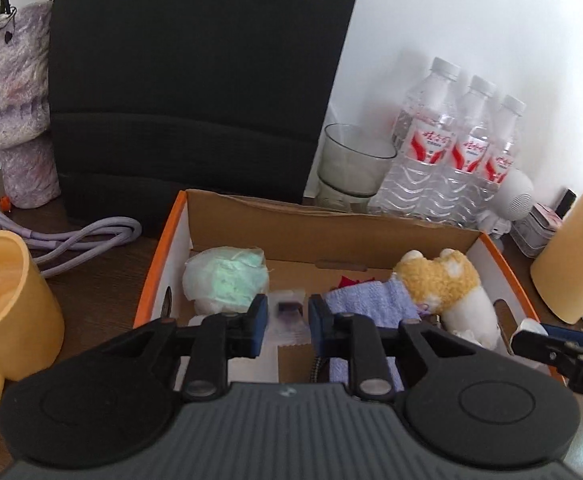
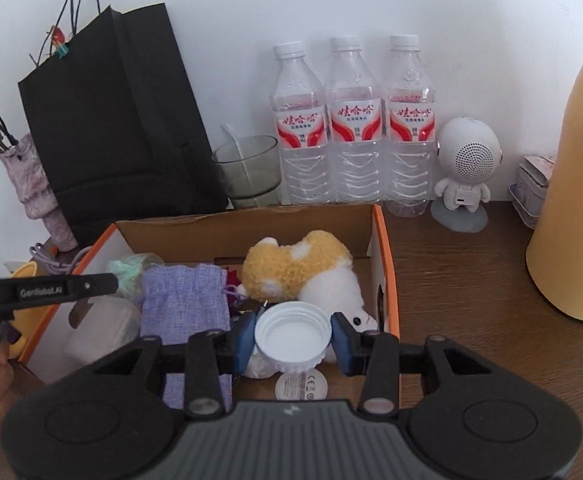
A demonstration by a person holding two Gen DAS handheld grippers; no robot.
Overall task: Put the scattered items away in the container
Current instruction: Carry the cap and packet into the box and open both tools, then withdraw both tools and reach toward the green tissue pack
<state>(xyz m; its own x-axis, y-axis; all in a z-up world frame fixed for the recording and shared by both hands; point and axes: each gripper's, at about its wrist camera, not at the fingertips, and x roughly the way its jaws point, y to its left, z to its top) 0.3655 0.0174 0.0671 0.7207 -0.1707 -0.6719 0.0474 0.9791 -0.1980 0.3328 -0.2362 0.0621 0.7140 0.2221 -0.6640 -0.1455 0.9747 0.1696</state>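
An open cardboard box (image 1: pixel 331 224) with orange edges sits on the wooden table; it also shows in the right wrist view (image 2: pixel 383 248). Inside lie a plush toy (image 1: pixel 447 280) (image 2: pixel 303 264), a purple cloth pouch (image 1: pixel 371 304) (image 2: pixel 183 300), a green-white wrapped bundle (image 1: pixel 227 280) and a small clear packet (image 1: pixel 289 308). My left gripper (image 1: pixel 288 326) hovers over the box, open and empty. My right gripper (image 2: pixel 293 340) holds a white plastic lid (image 2: pixel 291 336) between its pads, above the box's near right part. A small white disc (image 2: pixel 301 386) lies below it.
A black bag (image 2: pixel 119 120), a glass cup (image 2: pixel 249 172), three water bottles (image 2: pixel 355 128) and a white robot speaker (image 2: pixel 465 160) stand behind the box. A yellow flask (image 2: pixel 571 200) stands right, a yellow mug (image 1: pixel 7 300) and purple cable (image 1: pixel 83 236) left.
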